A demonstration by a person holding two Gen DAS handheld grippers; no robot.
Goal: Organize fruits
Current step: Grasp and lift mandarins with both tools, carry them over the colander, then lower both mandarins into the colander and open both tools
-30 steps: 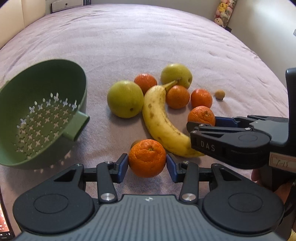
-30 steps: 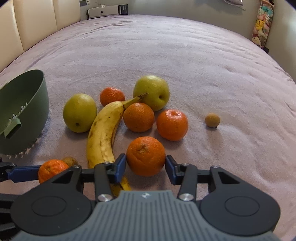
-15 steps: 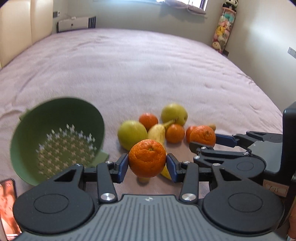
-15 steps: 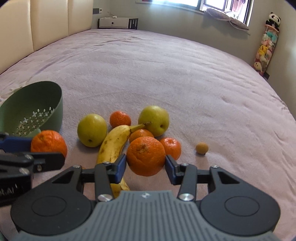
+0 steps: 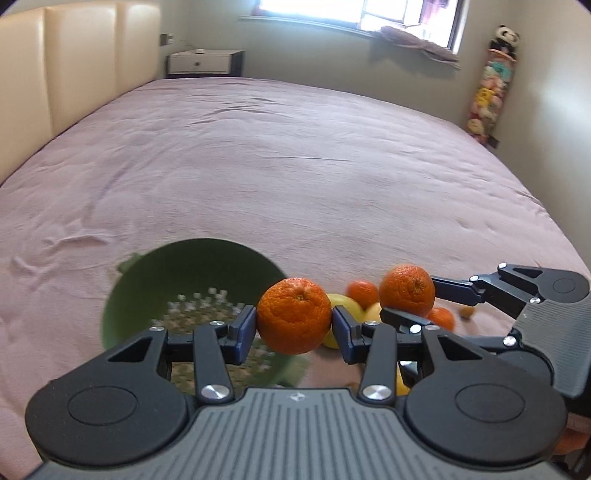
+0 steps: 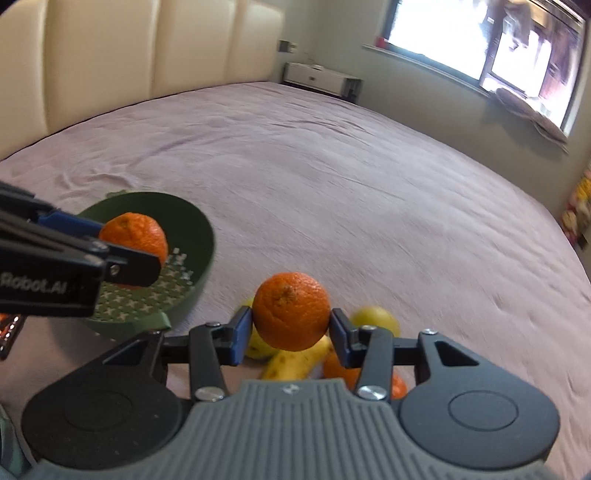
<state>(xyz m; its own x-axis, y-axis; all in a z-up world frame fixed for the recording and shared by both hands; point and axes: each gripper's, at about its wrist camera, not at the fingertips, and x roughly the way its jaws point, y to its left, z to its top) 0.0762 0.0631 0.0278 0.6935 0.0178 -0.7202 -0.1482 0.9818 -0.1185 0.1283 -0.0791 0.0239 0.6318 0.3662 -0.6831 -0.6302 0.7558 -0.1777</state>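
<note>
1. Left wrist view: the left gripper (image 5: 294, 322) had its jaws partly closed, clamped on an orange (image 5: 294, 315) lifted clear of the pink bedspread (image 5: 295, 166). Just behind it lay the green colander (image 5: 147, 280), blurred. At right the right gripper (image 5: 408, 308) pinched a second orange (image 5: 406, 290) above the remaining fruit pile (image 5: 360, 295), whose pears and tangerines showed only partly. A second before, this orange sat low on the bedspread among the fruit; the view had since tipped up to take in the headboard (image 5: 74, 66) and window (image 5: 354, 14).
2. Right wrist view: the right gripper (image 6: 291, 326) gripped its orange (image 6: 291, 311) with jaws partly closed, over a banana (image 6: 295, 363) and a pear (image 6: 376, 317). The left gripper (image 6: 129, 247) held its orange (image 6: 135, 236) over the colander (image 6: 192, 236). "Robot.AI" was printed on the left gripper's body.
</note>
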